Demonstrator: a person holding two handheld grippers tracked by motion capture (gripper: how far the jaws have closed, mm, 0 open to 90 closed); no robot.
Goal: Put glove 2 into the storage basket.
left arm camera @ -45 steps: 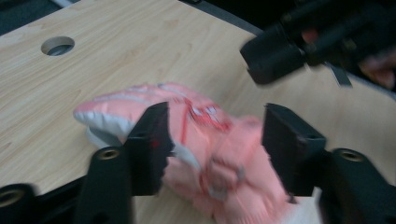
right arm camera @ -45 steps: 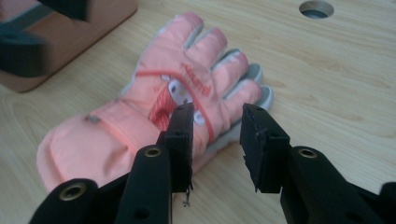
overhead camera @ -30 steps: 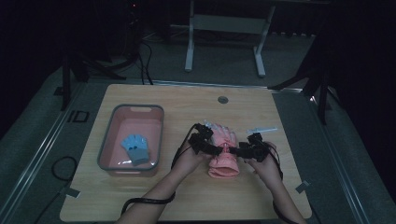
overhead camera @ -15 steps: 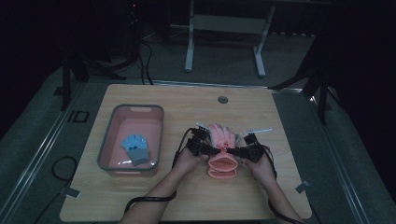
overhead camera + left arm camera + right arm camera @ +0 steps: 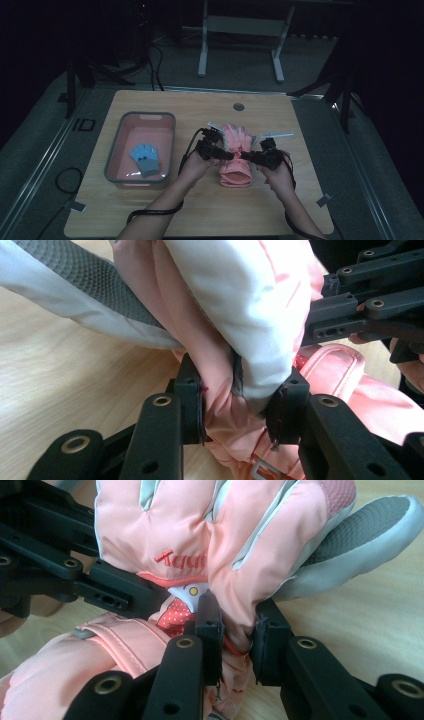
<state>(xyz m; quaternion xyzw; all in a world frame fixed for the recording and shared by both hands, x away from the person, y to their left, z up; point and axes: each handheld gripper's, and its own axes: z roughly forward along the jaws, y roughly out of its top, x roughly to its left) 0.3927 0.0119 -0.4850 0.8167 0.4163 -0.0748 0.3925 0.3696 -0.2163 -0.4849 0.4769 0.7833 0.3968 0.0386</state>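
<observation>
While your left hand-held gripper (image 5: 226,154) and right hand-held gripper (image 5: 248,158), jaws just closing, each pinch a fold of the pink glove (image 5: 235,152) at mid-bench (image 5: 300,210), watch it: those shallow bites on slick padded fabric could slip, dropping it short of the pink bin (image 5: 114,159).
</observation>
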